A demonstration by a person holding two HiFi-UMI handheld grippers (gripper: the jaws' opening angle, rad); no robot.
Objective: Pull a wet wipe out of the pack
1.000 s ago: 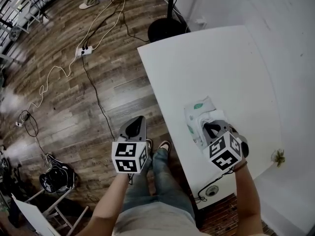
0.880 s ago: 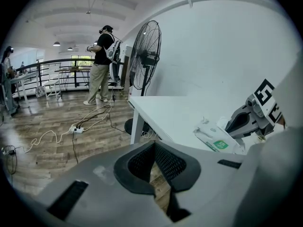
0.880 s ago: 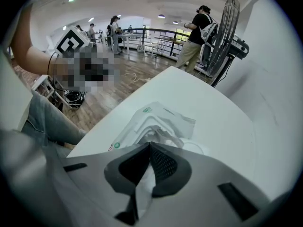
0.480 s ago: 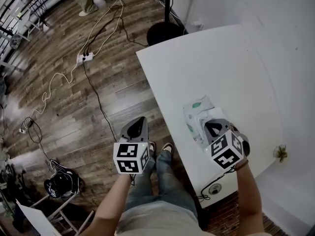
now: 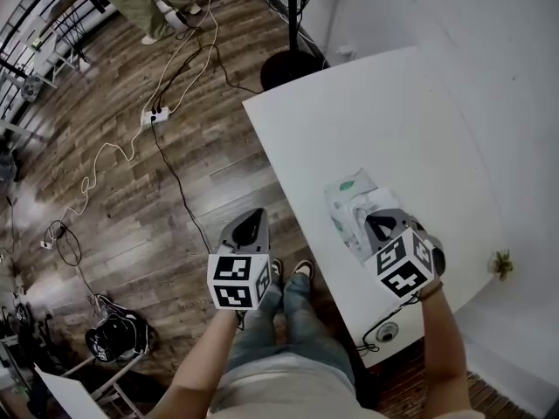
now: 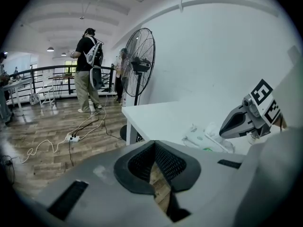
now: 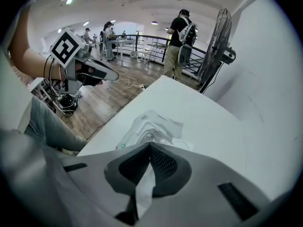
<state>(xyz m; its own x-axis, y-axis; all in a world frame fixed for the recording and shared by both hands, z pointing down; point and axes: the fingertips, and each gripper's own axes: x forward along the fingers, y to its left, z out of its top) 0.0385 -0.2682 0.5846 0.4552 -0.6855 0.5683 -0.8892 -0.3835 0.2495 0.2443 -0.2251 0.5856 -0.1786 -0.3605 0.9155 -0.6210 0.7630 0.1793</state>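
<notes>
Pack point(image 5: 346, 201) lies on table point(image 5: 376, 112), near edge closest to person. Right gripper point(image 5: 377, 227) directly over pack, jaws pinched on white wet wipe point(image 7: 143, 186), wipe strip running between pads. Left gripper point(image 5: 247, 226) off table, beside its near-left edge, over wood floor point(image 5: 131, 208); jaws closed, holding nothing.

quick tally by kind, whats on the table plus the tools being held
wipe pack: 1
wet wipe: 1, pinched in the right gripper
grippers: 2, left gripper and right gripper
total: 4
</notes>
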